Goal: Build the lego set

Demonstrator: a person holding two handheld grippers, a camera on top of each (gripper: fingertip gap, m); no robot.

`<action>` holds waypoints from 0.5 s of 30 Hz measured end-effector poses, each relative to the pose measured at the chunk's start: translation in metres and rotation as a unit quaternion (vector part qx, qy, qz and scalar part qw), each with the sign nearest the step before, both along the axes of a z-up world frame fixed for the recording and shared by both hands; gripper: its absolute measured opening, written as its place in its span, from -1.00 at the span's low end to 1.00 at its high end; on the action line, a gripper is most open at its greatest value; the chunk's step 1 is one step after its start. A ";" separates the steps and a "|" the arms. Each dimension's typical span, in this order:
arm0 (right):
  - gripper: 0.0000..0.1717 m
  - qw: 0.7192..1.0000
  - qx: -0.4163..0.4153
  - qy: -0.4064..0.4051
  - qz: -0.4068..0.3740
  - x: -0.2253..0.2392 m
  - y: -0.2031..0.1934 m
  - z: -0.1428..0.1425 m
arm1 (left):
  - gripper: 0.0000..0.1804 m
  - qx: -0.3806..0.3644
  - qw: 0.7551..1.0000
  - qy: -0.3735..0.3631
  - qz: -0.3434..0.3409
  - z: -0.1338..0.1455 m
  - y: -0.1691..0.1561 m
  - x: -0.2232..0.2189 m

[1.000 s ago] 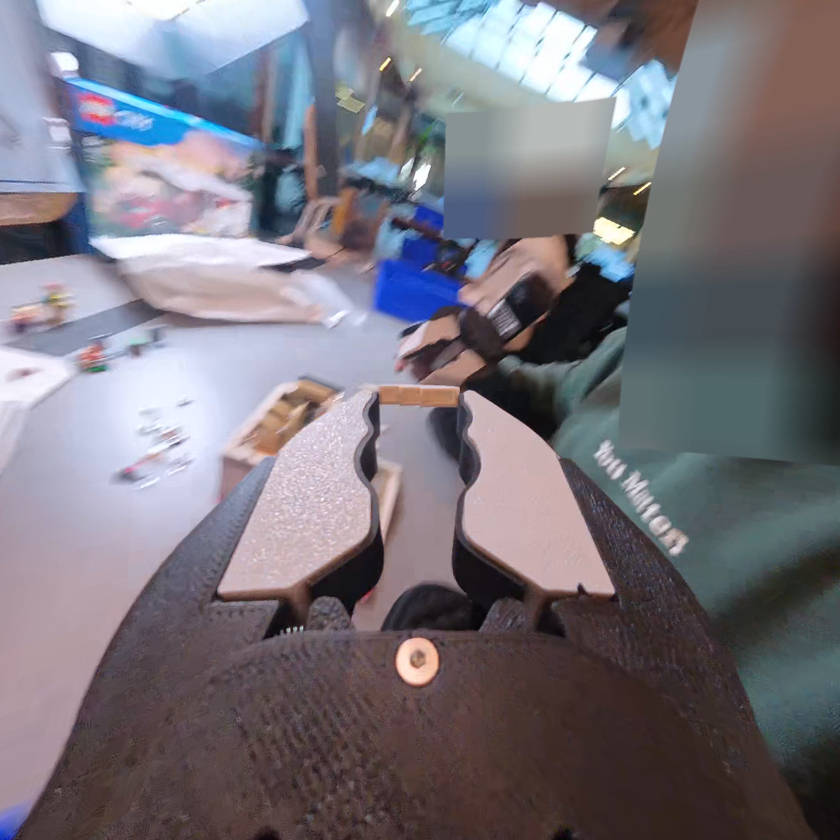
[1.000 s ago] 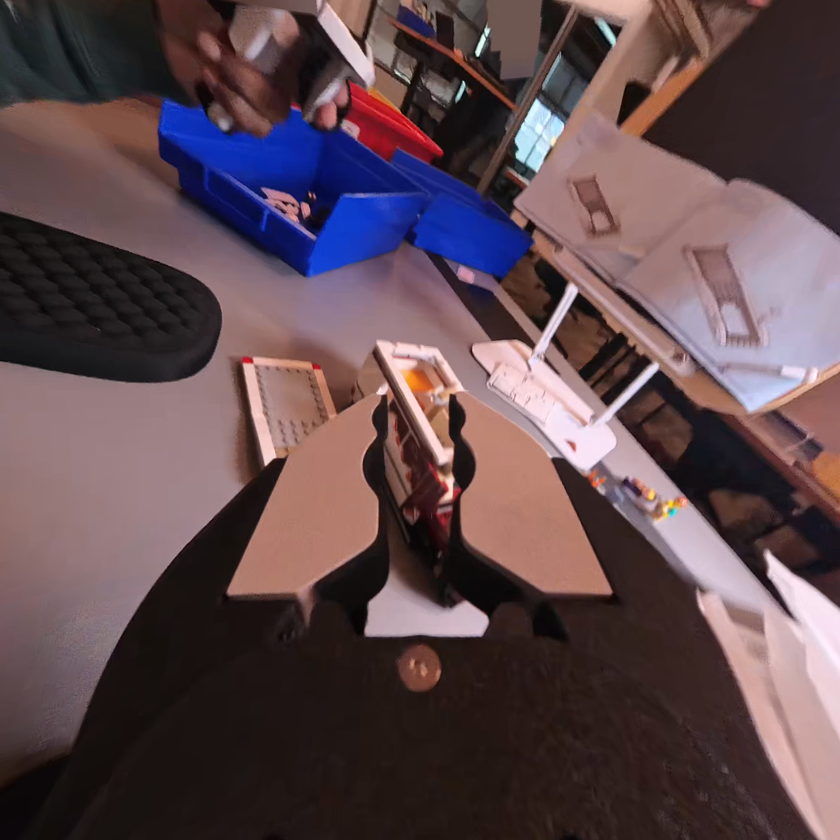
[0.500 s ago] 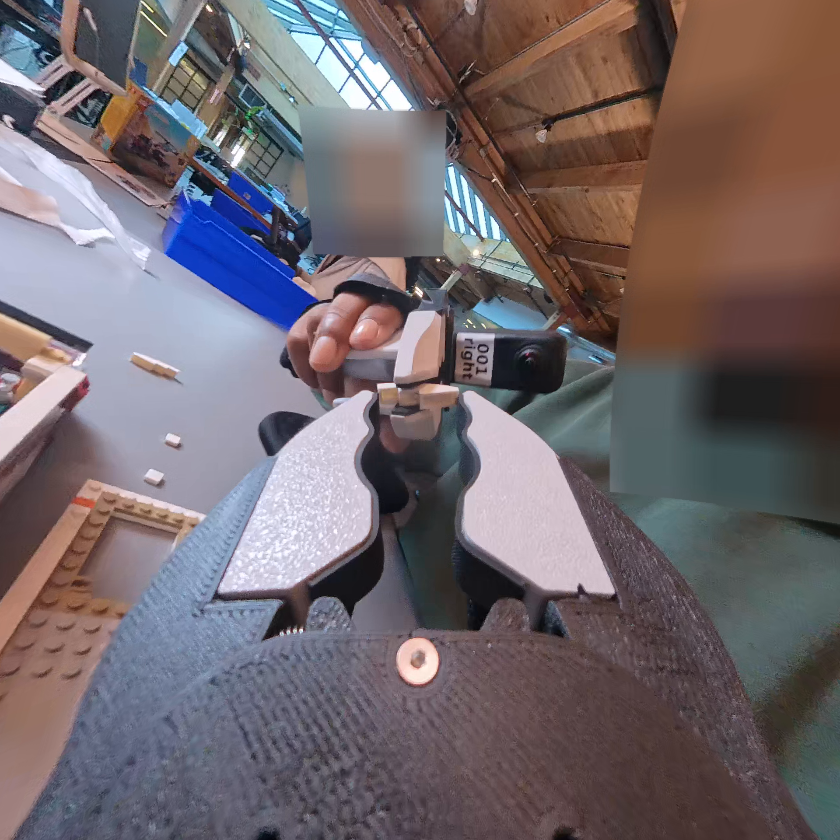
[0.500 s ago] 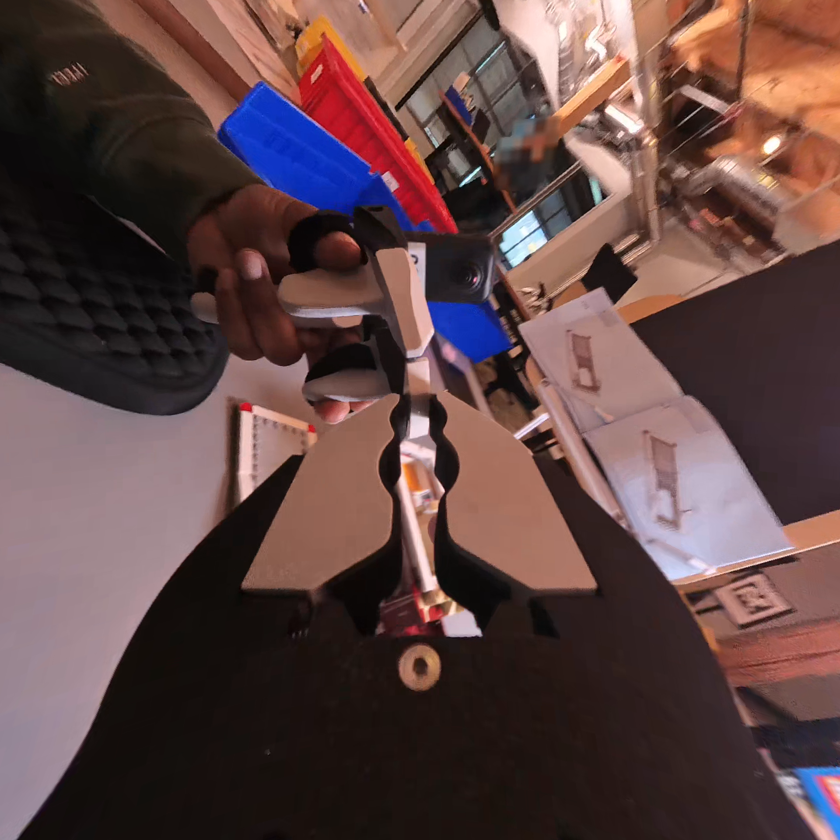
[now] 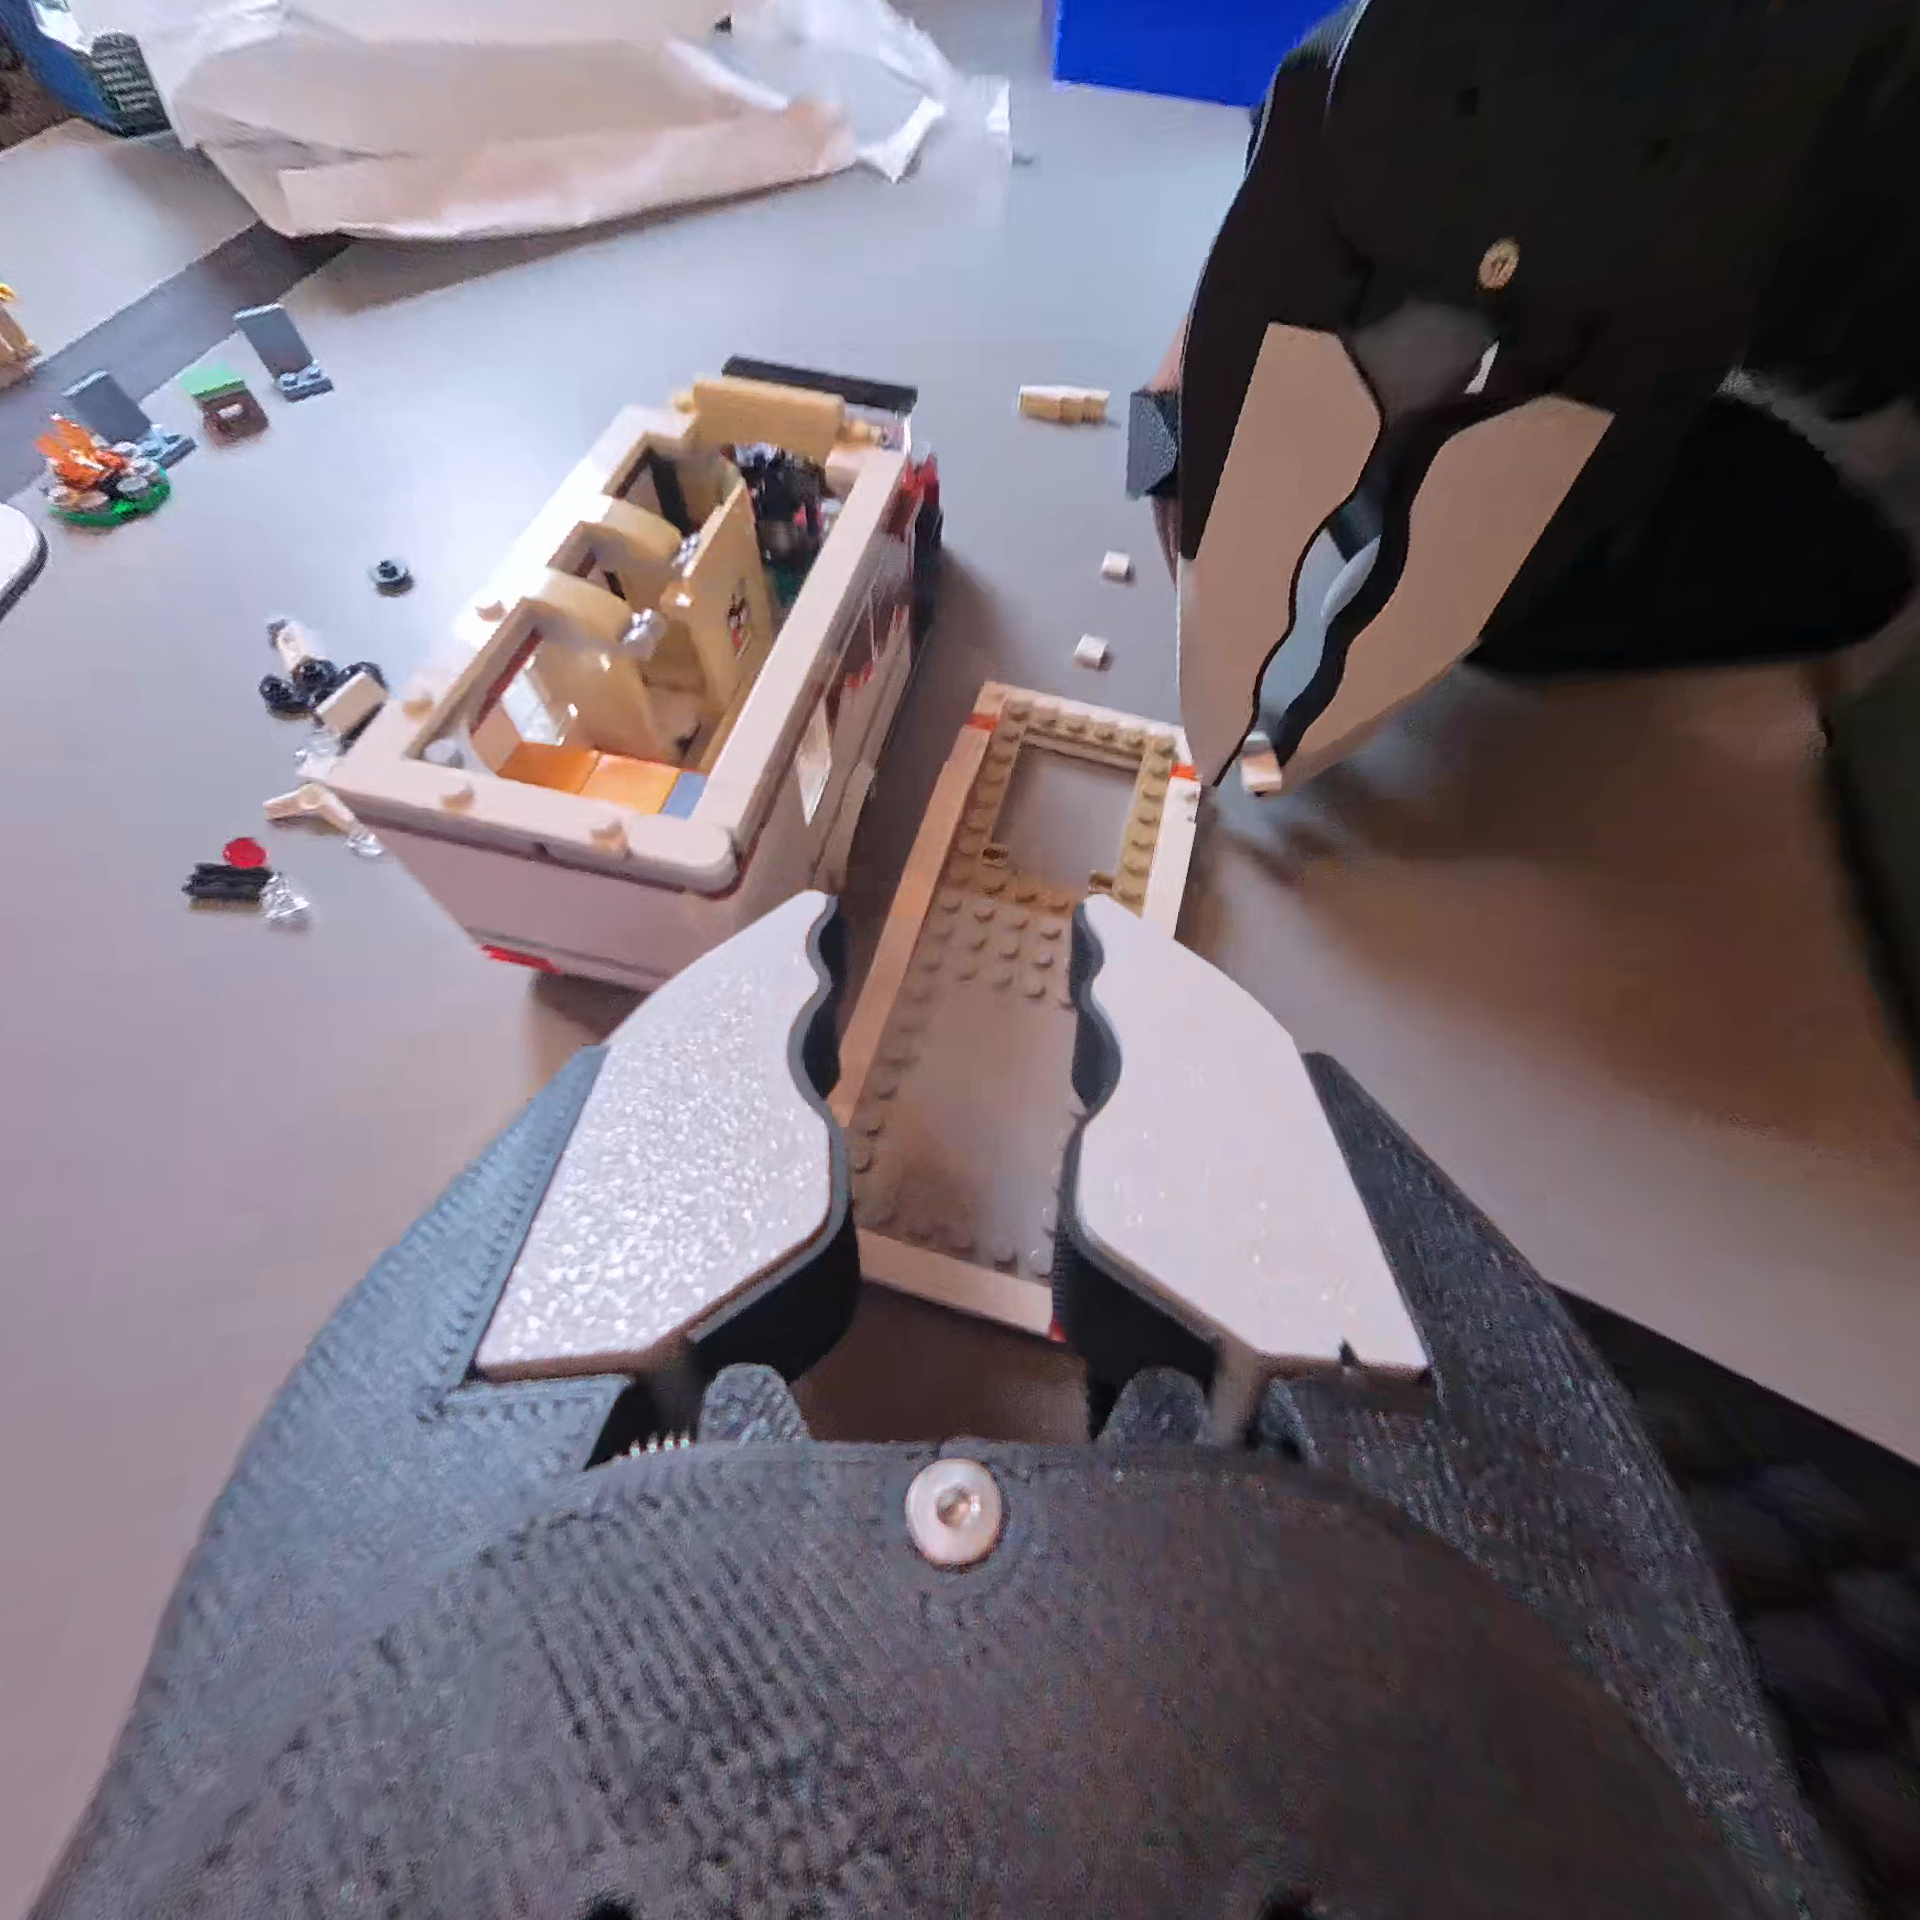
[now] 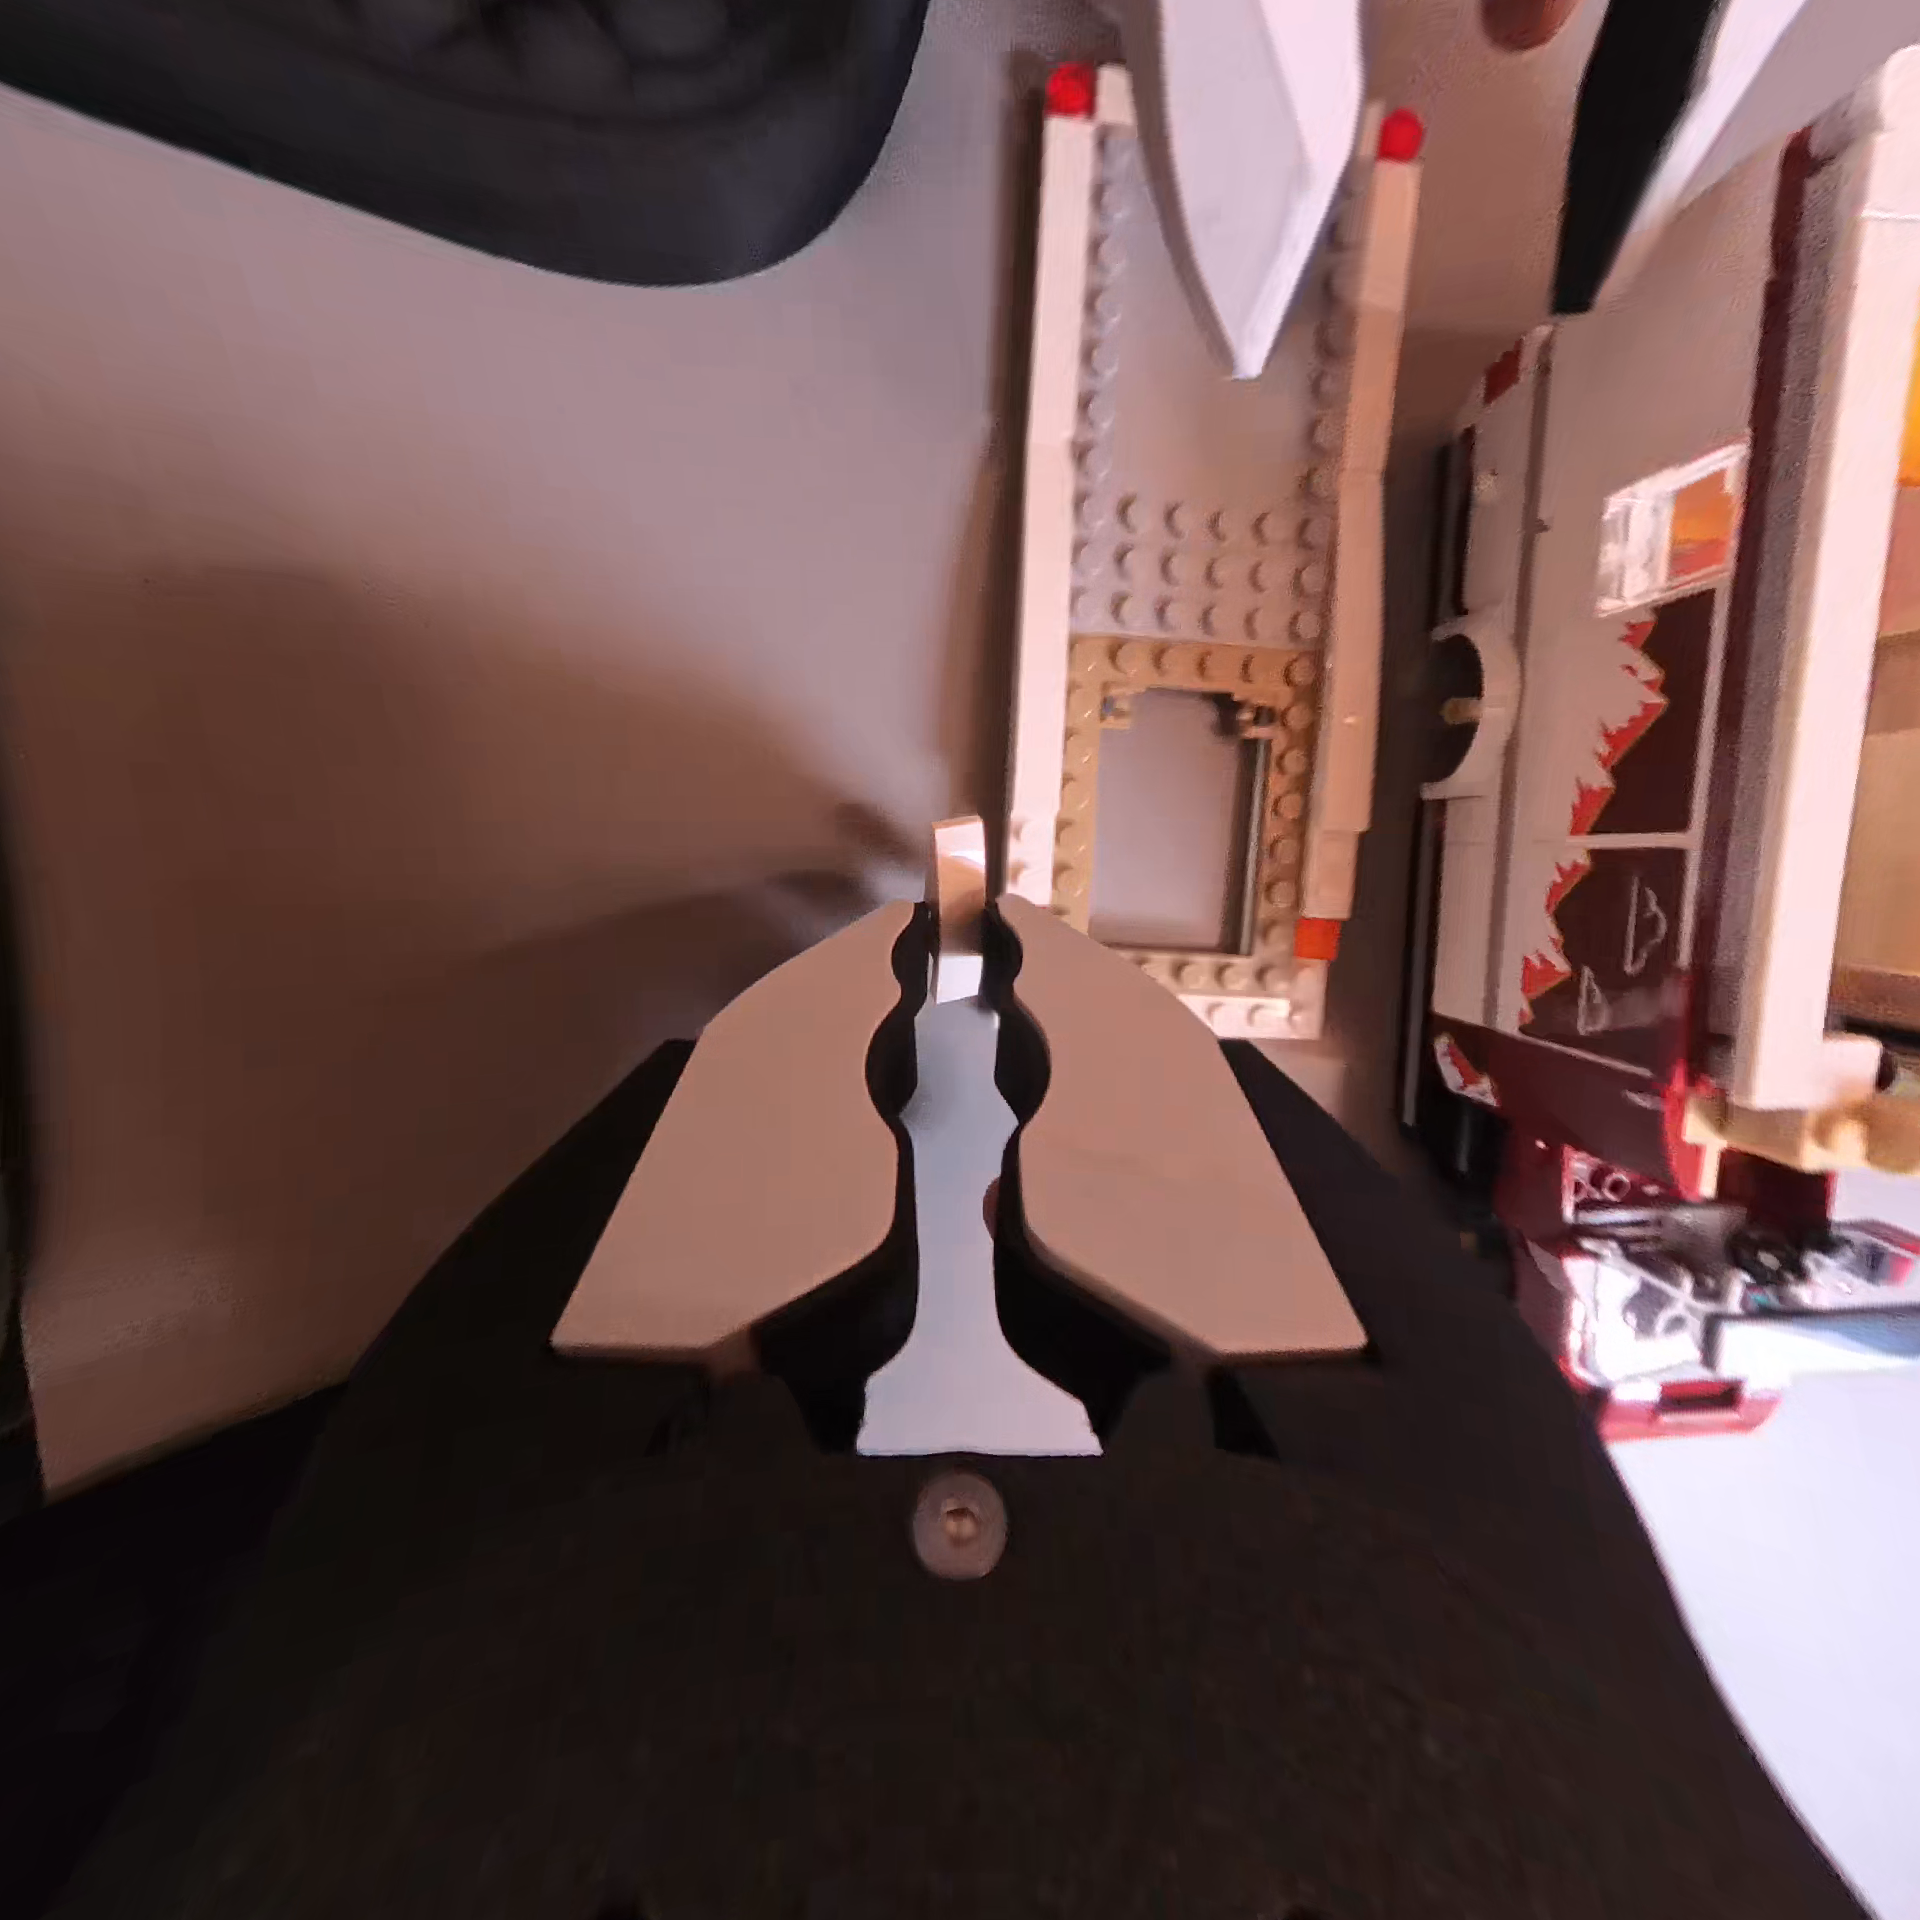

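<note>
My left gripper (image 5: 951, 909) is open and empty. It hovers over a long tan and white studded roof plate (image 5: 997, 1039) that lies flat on the grey table (image 5: 260, 1091); the pads do not press on it. My right gripper (image 6: 954, 914) is shut on a small tan brick (image 6: 956, 883), held upright beside the plate's windowed end (image 6: 1174, 810). In the left wrist view the right gripper (image 5: 1247, 764) points down at the plate's far right corner with the brick (image 5: 1259, 767) at its tips. An open-topped white toy van body (image 5: 644, 665) stands left of the plate.
Loose small bricks (image 5: 1060, 400) and black bits (image 5: 312, 681) lie around the van. Crumpled white paper (image 5: 520, 114) and a blue bin (image 5: 1153, 47) are at the back. A black textured pad (image 6: 468, 135) lies at the table's edge. The van's side with red trim (image 6: 1621, 790) is right of the plate. My right fingertips sit around 10 cm from my left ones.
The left gripper held the small tan brick at its tips and met the right gripper in the air. Now the left is open and the right holds the brick. Both have swung down over the plate.
</note>
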State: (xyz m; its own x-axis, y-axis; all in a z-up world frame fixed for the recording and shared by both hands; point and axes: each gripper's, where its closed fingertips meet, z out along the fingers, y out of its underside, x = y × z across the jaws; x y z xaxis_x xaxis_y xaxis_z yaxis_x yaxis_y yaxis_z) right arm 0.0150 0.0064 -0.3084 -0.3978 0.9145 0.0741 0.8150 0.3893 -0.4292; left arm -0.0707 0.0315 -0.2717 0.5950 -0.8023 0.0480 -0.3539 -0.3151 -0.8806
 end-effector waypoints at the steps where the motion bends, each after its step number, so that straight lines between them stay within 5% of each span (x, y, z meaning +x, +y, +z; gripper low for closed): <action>1: -0.90 1.000 -0.005 -0.013 0.000 0.000 -0.002 -0.002 | -0.46 -0.007 1.000 0.001 0.001 -0.002 0.000 -0.002; 15: -0.82 0.999 -0.038 0.011 0.000 -0.004 -0.010 0.000 | -0.27 -0.021 1.000 0.010 0.006 -0.003 -0.003 -0.024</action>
State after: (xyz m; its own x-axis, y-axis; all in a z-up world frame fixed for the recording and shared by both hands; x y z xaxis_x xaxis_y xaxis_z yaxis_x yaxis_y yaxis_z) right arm 0.0113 -0.0039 -0.3079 -0.3970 0.9177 0.0132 0.8045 0.3549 -0.4762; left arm -0.0952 0.0290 -0.2746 0.6053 -0.7929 0.0702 -0.3675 -0.3566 -0.8589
